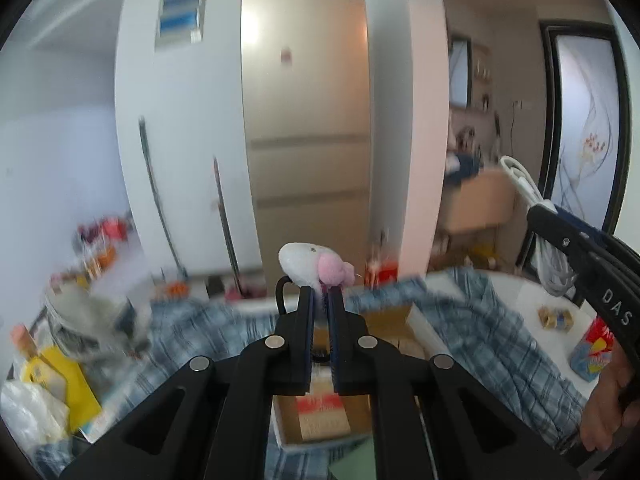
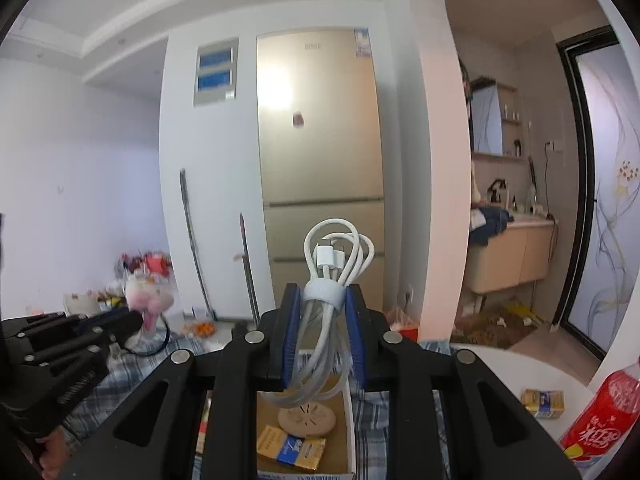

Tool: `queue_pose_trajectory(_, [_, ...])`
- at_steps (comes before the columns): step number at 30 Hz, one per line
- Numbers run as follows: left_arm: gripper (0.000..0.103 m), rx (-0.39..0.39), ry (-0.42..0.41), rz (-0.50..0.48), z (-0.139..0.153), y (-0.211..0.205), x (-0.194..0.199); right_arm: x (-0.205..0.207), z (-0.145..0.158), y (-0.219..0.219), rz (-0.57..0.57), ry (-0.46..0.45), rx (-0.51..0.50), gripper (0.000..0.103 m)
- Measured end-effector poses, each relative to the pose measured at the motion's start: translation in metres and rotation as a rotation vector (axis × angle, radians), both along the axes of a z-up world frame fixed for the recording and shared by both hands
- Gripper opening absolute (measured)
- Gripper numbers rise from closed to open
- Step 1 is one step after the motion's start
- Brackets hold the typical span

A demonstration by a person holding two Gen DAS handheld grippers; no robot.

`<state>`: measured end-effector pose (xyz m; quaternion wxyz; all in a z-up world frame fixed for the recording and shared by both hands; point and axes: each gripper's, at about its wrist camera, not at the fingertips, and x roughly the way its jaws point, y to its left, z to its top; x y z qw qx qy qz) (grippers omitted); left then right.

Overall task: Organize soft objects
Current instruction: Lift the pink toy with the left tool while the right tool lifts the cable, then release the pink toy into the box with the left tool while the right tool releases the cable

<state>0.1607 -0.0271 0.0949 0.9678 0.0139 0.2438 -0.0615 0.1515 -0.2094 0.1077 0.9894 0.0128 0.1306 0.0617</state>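
The plush (image 1: 314,266) sits at the tips of the left tongs (image 1: 322,300), which are clamped narrow on its base. The white cable (image 2: 332,276) stands pinched between the pads of the right tongs (image 2: 323,300), loops above them. Below both lies an open box (image 2: 344,400) on checked cloth (image 1: 500,340).
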Motion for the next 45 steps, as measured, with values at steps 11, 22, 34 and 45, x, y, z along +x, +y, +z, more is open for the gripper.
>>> queue_pose_trajectory(11, [0.007,-0.030,0.334,-0.061,-0.068,-0.001,0.053,0.057,-0.067,-0.002,0.047,0.340,-0.027,0.022])
queue_pose_trajectory(22, [0.007,-0.044,0.510,-0.073,-0.122,0.004,0.084,0.088,-0.124,0.005,0.058,0.512,-0.061,0.022])
queue_pose_trajectory(34, [0.007,-0.059,0.570,-0.070,-0.142,0.008,0.094,0.102,-0.148,0.000,0.055,0.603,-0.068,0.022])
queue_pose_trajectory(45, [0.052,-0.026,0.527,-0.039,-0.135,0.009,0.093,0.105,-0.150,-0.001,0.081,0.627,-0.035,0.025])
